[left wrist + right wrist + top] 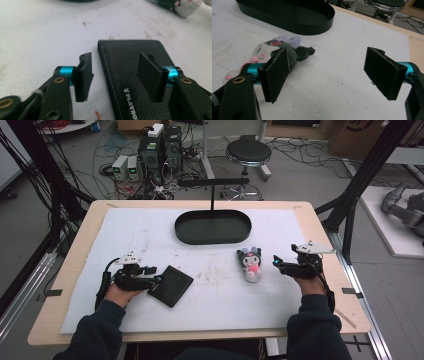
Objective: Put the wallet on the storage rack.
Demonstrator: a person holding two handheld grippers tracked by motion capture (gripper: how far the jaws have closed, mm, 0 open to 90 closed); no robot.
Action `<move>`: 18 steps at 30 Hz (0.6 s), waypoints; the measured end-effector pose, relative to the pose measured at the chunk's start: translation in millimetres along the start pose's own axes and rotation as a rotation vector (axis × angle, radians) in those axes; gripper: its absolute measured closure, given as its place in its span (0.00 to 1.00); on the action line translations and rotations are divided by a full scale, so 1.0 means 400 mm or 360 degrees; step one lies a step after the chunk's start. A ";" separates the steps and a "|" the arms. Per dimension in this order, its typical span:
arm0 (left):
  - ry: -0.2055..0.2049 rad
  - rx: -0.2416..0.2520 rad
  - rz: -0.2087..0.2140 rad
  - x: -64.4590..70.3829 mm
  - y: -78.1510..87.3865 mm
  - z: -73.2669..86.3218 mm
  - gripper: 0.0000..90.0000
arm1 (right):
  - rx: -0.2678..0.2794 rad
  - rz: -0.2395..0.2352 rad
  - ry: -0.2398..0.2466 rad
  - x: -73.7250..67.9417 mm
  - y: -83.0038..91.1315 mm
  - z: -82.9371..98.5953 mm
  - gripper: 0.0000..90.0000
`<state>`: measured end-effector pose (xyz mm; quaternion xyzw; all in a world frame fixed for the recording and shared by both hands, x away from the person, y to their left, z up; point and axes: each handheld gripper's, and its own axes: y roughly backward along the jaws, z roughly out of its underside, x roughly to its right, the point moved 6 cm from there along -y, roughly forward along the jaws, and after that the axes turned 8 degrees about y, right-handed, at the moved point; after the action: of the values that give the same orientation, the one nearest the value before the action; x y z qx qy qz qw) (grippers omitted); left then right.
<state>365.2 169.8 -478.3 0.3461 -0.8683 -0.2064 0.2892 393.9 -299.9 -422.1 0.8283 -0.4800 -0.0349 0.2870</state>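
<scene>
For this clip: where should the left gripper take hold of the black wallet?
Probably at the near stitched edge of the wallet, coming from the person's side. It lies flat, and the open left gripper already straddles that edge, one jaw over the leather and one over the mat.

floor: grey, cable-strewn [125,150] | stool [248,153] | computer towers [161,147] | black frame post [367,170]

Black leather wallet [171,285], white stitching, shut, flat on the near left of the white mat. Plush toy [251,263], dark-hooded, pink-bodied, lying right of centre.
</scene>
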 end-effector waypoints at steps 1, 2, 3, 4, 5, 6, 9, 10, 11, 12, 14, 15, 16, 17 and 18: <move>0.0000 0.0000 0.0000 0.000 0.000 0.000 0.52 | 0.0000 0.0000 0.0000 0.000 0.000 0.000 0.23; 0.0013 -0.0029 0.0001 -0.002 -0.004 0.005 0.52 | -0.0001 0.0002 0.0001 0.000 0.001 0.000 0.23; 0.0027 -0.0067 0.0018 -0.003 -0.011 0.013 0.52 | 0.0002 -0.0003 0.0002 -0.002 0.001 -0.001 0.23; 0.0027 -0.0067 0.0018 -0.003 -0.011 0.013 0.53 | 0.0002 -0.0003 0.0002 -0.002 0.001 -0.001 0.23; 0.0037 -0.0068 0.0024 -0.003 -0.013 0.014 0.53 | 0.0005 0.0000 0.0010 -0.002 0.002 -0.001 0.23; 0.0046 -0.0072 0.0036 -0.002 -0.014 0.014 0.53 | 0.0004 0.0000 0.0009 -0.002 0.002 -0.001 0.23; 0.0027 -0.0086 0.0089 0.002 -0.016 0.015 0.66 | 0.0001 -0.0001 0.0001 -0.002 0.002 -0.001 0.23; 0.0044 -0.0084 0.0090 -0.001 -0.016 0.015 0.67 | -0.0001 -0.0002 -0.0004 -0.003 0.001 -0.001 0.23; 0.0044 -0.0084 0.0090 -0.001 -0.016 0.015 0.68 | -0.0001 -0.0002 -0.0004 -0.003 0.001 -0.001 0.23; 0.0059 -0.0081 0.0095 -0.002 -0.016 0.014 0.68 | -0.0002 -0.0003 -0.0003 -0.003 0.001 -0.001 0.23; 0.0073 -0.0076 0.0090 -0.005 -0.015 0.014 0.71 | -0.0001 -0.0002 0.0001 -0.003 0.001 -0.001 0.23; 0.0077 -0.0075 0.0091 -0.006 -0.015 0.014 0.73 | 0.0001 -0.0003 0.0001 -0.003 0.001 -0.001 0.23; 0.0090 -0.0072 0.0092 -0.007 -0.014 0.013 0.74 | 0.0000 -0.0003 0.0001 -0.003 0.001 -0.001 0.23; 0.0098 -0.0066 0.0095 -0.009 -0.013 0.012 0.77 | -0.0002 -0.0002 0.0000 -0.003 0.001 -0.001 0.23; 0.0104 -0.0060 0.0097 -0.010 -0.012 0.011 0.79 | -0.0004 -0.0001 -0.0002 -0.003 0.002 0.000 0.23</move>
<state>367.0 170.0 -485.7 0.3206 -0.8644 -0.2024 0.3301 392.9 -299.2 -421.9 0.8280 -0.4799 -0.0362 0.2878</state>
